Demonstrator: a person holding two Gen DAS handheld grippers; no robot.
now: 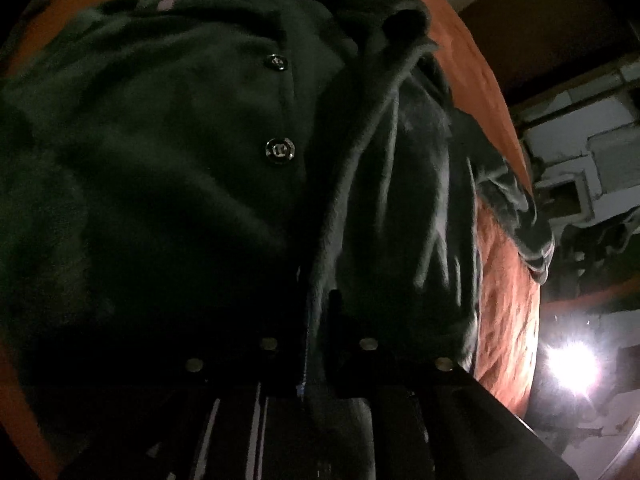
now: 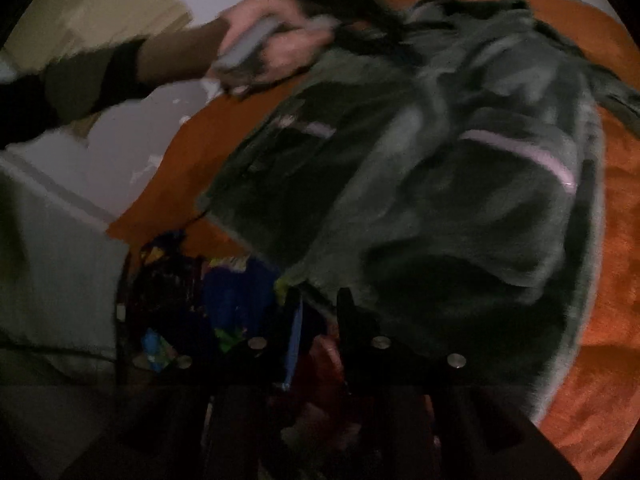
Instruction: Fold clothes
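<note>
A dark green fleece cardigan (image 1: 180,128) with two black buttons (image 1: 280,148) and a pale pink stripe (image 2: 520,148) lies spread on an orange bed cover (image 2: 616,240). My left gripper (image 1: 318,294) points steeply down at its front; the front hem runs down into the narrow gap between the jaws, which stand slightly apart. My right gripper (image 2: 319,294) is open at the cardigan's (image 2: 440,200) near edge, with the cloth's edge just at its fingertips. In the right wrist view a hand (image 2: 280,48) holds the other gripper's grey handle over the garment's far end, blurred.
Past the orange cover's (image 1: 504,280) edge, below the right gripper, lies a heap of colourful clothes (image 2: 236,292). A pale cushion or sheet (image 2: 52,264) sits at the left. A bright light (image 1: 568,360) glares off the dark floor, with white furniture (image 1: 592,152) behind.
</note>
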